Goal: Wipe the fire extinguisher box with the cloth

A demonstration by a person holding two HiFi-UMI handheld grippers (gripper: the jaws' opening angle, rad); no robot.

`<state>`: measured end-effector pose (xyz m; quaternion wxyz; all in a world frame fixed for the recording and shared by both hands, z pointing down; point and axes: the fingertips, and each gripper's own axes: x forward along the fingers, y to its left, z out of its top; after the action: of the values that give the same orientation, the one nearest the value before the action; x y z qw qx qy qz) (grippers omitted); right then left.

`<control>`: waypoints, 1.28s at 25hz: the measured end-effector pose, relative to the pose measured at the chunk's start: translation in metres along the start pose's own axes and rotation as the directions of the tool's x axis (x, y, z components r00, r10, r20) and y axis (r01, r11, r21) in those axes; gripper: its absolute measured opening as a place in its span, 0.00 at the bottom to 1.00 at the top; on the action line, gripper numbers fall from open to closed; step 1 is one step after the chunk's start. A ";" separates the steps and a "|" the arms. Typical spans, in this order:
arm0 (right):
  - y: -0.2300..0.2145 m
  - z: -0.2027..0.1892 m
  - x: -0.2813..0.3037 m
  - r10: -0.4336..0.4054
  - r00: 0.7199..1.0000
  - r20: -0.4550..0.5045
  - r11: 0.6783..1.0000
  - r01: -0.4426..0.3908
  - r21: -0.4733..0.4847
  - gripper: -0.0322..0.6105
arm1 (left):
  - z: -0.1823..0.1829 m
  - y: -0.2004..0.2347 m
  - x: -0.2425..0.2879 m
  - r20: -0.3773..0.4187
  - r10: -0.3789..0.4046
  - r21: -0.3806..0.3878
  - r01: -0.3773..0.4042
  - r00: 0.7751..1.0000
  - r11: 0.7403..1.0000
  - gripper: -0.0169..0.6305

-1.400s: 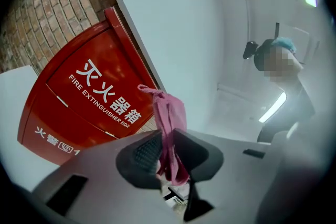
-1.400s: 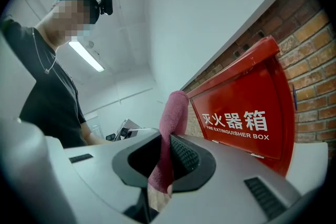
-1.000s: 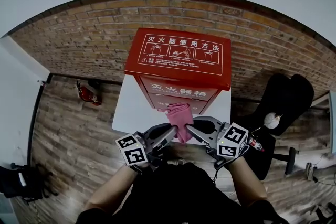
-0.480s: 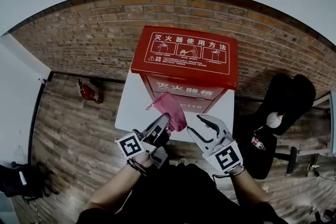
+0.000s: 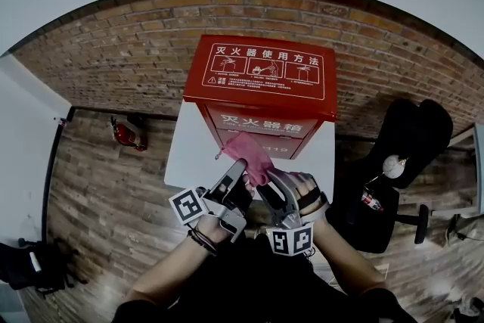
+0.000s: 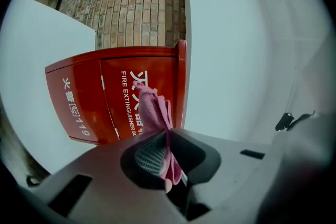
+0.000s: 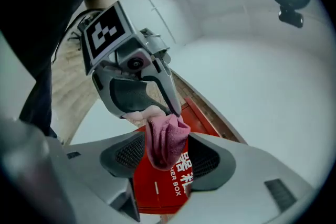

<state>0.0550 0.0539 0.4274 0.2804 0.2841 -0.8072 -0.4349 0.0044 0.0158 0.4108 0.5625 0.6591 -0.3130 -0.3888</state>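
Brick wall (image 5: 113, 49) behind; a red fire extinguisher box (image 5: 261, 79) stands on a white stand (image 5: 185, 155), with a pink cloth (image 5: 249, 155) held near its front.
The left gripper (image 5: 236, 176) pinches the cloth's lower end. The right gripper (image 5: 278, 181), just right of it, has just been spreading its jaws, which now stand wide with the cloth between them, pads clear of it. A small extinguisher (image 5: 125, 134) lies far left; a black chair (image 5: 412, 140) stands on the right.

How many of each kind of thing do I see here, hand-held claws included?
fire extinguisher box: 1
pink cloth: 1
fire extinguisher: 1
grippers: 2 (left gripper shut on the cloth; right gripper has just been opening, cloth between its jaws)
total: 5
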 end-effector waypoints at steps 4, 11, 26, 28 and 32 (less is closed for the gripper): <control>-0.002 0.005 -0.003 -0.064 0.997 0.039 0.994 0.067 -0.087 0.35 | -0.008 0.001 0.000 -0.009 0.000 -0.030 0.000 1.000 1.000 0.09; -0.019 0.012 -0.021 -0.086 0.986 0.145 0.992 0.098 -0.078 0.15 | -0.017 -0.011 -0.007 -0.056 -0.046 0.014 0.047 0.997 0.999 0.10; -0.069 0.033 -0.068 -0.005 0.928 0.373 0.995 0.043 -0.093 0.14 | -0.014 -0.032 -0.038 -0.197 -0.206 -0.007 0.209 0.959 0.978 0.49; -0.081 0.040 -0.080 -0.001 0.906 0.423 0.999 0.021 -0.043 0.14 | -0.008 -0.025 -0.043 -0.201 -0.223 -0.034 0.220 0.954 0.975 0.53; -0.101 0.056 -0.104 0.000 0.853 0.522 1.000 0.002 -0.004 0.14 | -0.008 -0.027 -0.050 -0.227 -0.328 -0.155 0.298 0.917 0.942 0.57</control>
<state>0.1078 0.1111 0.2933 0.0517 0.1555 -0.8518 -0.4976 -0.0142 0.0669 0.3929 0.5655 0.7102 -0.1066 -0.4055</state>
